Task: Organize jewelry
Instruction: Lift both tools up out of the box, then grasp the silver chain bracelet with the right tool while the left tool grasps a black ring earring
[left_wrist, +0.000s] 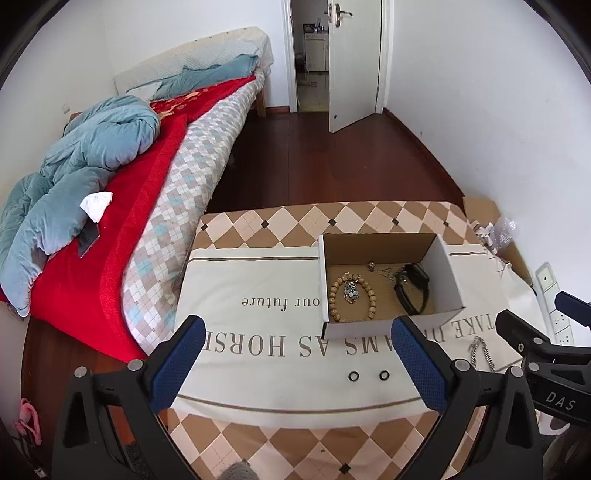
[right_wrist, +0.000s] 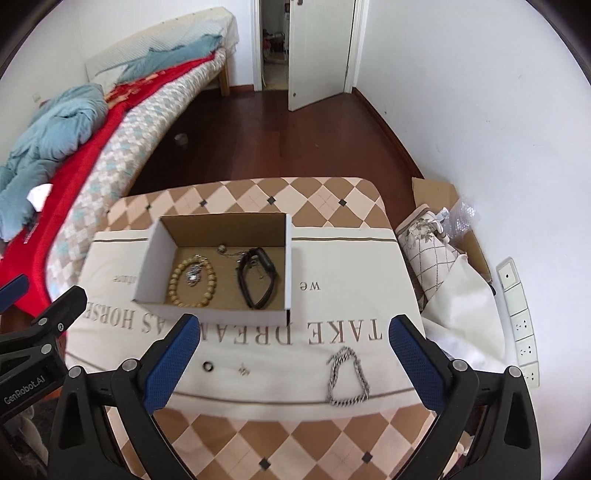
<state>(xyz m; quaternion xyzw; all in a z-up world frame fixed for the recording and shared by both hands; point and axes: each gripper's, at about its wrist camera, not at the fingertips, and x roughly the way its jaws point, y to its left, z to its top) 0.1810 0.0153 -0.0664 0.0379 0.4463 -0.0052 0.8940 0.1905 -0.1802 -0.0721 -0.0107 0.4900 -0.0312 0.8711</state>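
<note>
A white cardboard box (left_wrist: 450, 275) (right_wrist: 155, 243) stands on a cream printed cloth. Inside lie a wooden bead bracelet (left_wrist: 370, 297) (right_wrist: 176, 277), a small silver piece (left_wrist: 351, 291), a thin chain (right_wrist: 226, 251) and a black watch (left_wrist: 412, 286) (right_wrist: 258, 280). On the cloth in front lie two black rings (left_wrist: 354, 376) (left_wrist: 384, 375), one of them also in the right wrist view (right_wrist: 208, 366), a tiny earring (right_wrist: 243, 369) and a silver chain bracelet (right_wrist: 347, 376) (left_wrist: 480, 350). My left gripper (left_wrist: 297, 356) is open and empty above the rings. My right gripper (right_wrist: 293, 356) is open and empty above the chain bracelet.
The cloth (left_wrist: 236, 284) covers a low table with a checked top (right_wrist: 258, 195). A bed (left_wrist: 110, 221) with a red blanket stands to the left. Bags and cardboard (right_wrist: 439, 229) and a power strip (right_wrist: 517, 317) lie to the right by the wall.
</note>
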